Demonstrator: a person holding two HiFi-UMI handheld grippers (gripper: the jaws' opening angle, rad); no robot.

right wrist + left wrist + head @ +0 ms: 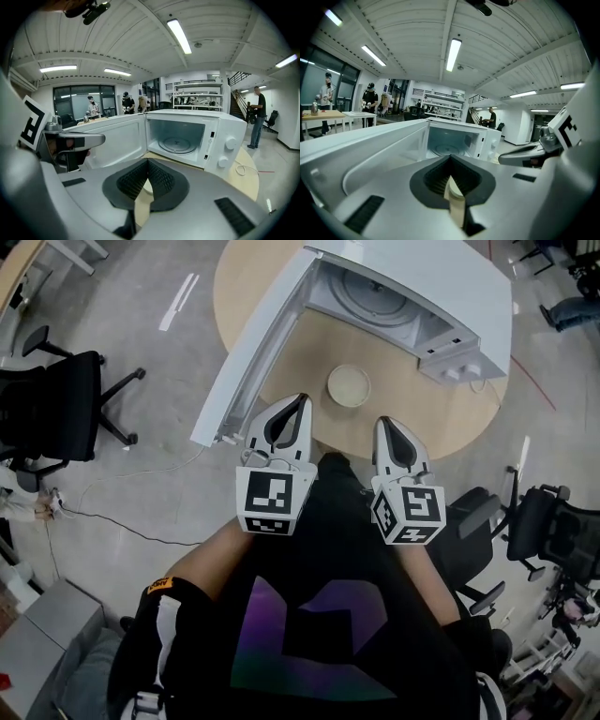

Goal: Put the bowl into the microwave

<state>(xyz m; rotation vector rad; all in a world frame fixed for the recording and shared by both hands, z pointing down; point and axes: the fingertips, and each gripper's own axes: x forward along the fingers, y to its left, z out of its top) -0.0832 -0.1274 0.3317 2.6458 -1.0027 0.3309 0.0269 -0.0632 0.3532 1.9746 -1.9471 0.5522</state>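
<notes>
Hovering pre-grasp. Microwave door (248, 352) stands swung open at left, so the cavity is clear for loading. Left gripper (298, 401) has its jaws together, empty. Bowl (349, 386) sits on the table (441, 423) just before the opening, untouched. Right gripper (385, 422) is likewise closed and empty.

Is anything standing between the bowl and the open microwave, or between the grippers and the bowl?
Nothing visible does. The bowl sits on bare table before the microwave, whose door is swung aside to the left. The left gripper and right gripper face the bowl across bare tabletop.
</notes>
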